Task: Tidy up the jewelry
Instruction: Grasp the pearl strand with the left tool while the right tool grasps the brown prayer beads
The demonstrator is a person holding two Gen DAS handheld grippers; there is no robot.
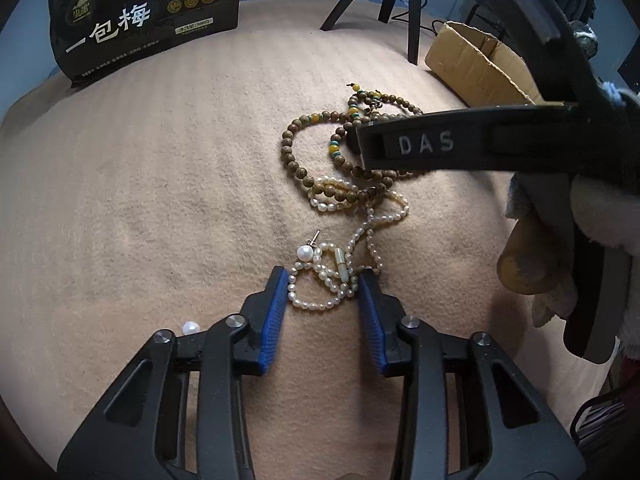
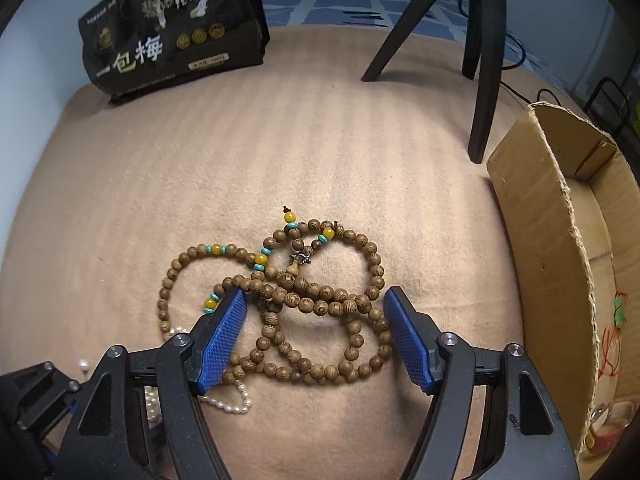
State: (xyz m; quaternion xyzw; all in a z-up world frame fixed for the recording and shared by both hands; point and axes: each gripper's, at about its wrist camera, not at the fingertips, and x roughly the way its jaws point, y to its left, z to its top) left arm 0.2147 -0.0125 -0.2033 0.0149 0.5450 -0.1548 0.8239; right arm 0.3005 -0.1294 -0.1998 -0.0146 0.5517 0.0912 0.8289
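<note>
Now: two open grippers over a tangle of beads

Now the wooden bead string (image 2: 316,304), round grained brown beads with yellow and turquoise spacers, lies looped on the fuzzy beige cloth (image 2: 200,168). The right gripper (image 2: 316,336) sits over it, ribbed blue pads spread wide on either side of the loops. Just beside the wooden beads, toward the camera in the left view, a strand of small white pearls (image 1: 328,280) curls between the parted fingers of the left gripper (image 1: 324,304). A pearl stud (image 1: 305,253) touches that strand. Right of the wooden beads stands a rough-edged cardboard box (image 2: 560,240); far behind them, a glossy black bag (image 2: 172,32).
</note>
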